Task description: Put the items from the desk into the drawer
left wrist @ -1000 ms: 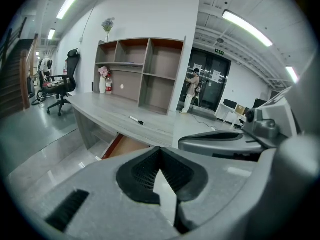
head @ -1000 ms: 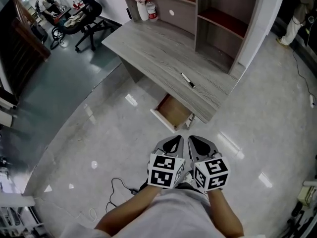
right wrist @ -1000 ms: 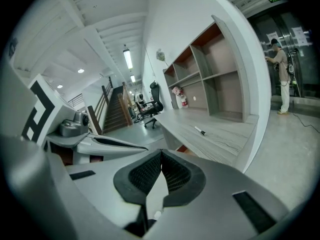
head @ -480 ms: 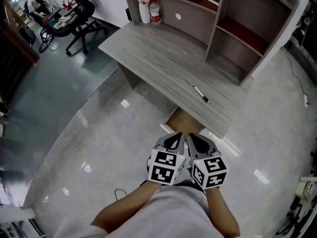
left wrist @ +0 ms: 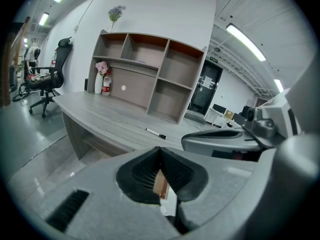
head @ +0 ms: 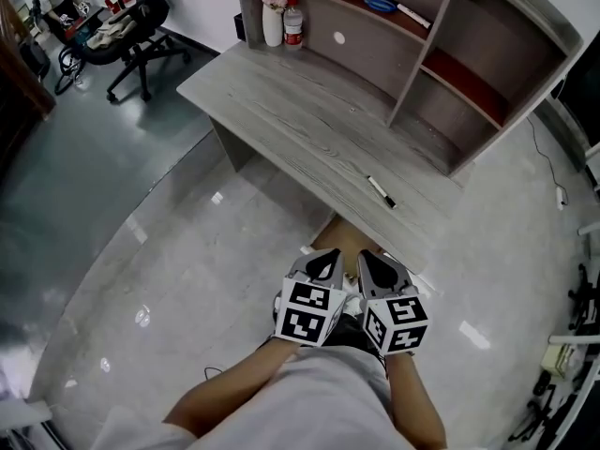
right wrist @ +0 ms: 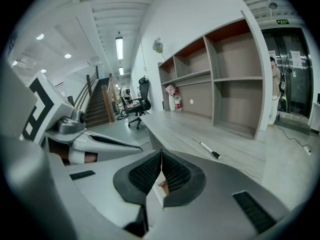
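Observation:
A black-and-white marker (head: 380, 191) lies near the front edge of the grey wooden desk (head: 281, 101); it also shows in the left gripper view as the marker (left wrist: 156, 133) and in the right gripper view as the marker (right wrist: 210, 150). Below the desk's front edge, a brown strip of the open drawer (head: 345, 240) peeks out. My left gripper (head: 327, 259) and right gripper (head: 369, 261) hang side by side over the floor just short of the drawer. Both are shut with nothing in them. The left gripper (left wrist: 160, 150) and right gripper (right wrist: 161, 155) point toward the desk.
A shelf unit (head: 441, 54) stands along the back of the desk, with blue scissors (head: 380, 5) on a shelf. A vase of pink flowers (head: 273, 15) and a bottle (head: 293, 22) sit at the desk's far left corner. An office chair (head: 127, 28) stands at the far left on the glossy floor.
The view has closed in on the desk; the drawer is now largely hidden by the desk edge and the grippers. Both grippers stay shut, side by side.

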A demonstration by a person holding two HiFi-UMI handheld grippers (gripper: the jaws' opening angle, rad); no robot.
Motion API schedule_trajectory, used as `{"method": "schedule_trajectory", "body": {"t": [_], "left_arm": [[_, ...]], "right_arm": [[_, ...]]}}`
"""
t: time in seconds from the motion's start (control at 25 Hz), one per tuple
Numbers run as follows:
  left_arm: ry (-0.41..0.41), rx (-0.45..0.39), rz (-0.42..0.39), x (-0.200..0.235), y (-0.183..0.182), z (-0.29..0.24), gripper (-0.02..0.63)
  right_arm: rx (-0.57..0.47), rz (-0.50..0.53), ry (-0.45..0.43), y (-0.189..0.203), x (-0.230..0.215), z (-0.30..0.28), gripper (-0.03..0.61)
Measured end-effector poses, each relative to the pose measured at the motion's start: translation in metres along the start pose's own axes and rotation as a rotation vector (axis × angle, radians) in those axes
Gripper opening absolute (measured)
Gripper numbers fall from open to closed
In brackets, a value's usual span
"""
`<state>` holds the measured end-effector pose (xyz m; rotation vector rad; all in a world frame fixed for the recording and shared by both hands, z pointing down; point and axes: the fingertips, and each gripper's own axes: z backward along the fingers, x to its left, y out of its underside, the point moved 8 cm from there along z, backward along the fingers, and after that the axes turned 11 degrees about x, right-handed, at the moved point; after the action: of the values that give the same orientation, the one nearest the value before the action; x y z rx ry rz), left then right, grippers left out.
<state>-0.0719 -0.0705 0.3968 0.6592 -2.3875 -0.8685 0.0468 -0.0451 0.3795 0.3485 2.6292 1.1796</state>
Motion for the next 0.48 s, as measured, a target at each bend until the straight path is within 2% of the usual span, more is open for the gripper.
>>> {"method": "schedule_trajectory", "body": {"t": [0.28,0.48], "left_arm": [[-0.023,0.015,0.017,0.011,-0.009,-0.021,0.002],[-0.046,0.025,0.035,0.008,-0.026,-0.045,0.002]], "right_arm": [[0.023,0.026,0.067,-0.005,-0.041,-0.022,0.002],[0.054,0.039,0.066,-0.009,-0.077,-0.036,0.002]]}}
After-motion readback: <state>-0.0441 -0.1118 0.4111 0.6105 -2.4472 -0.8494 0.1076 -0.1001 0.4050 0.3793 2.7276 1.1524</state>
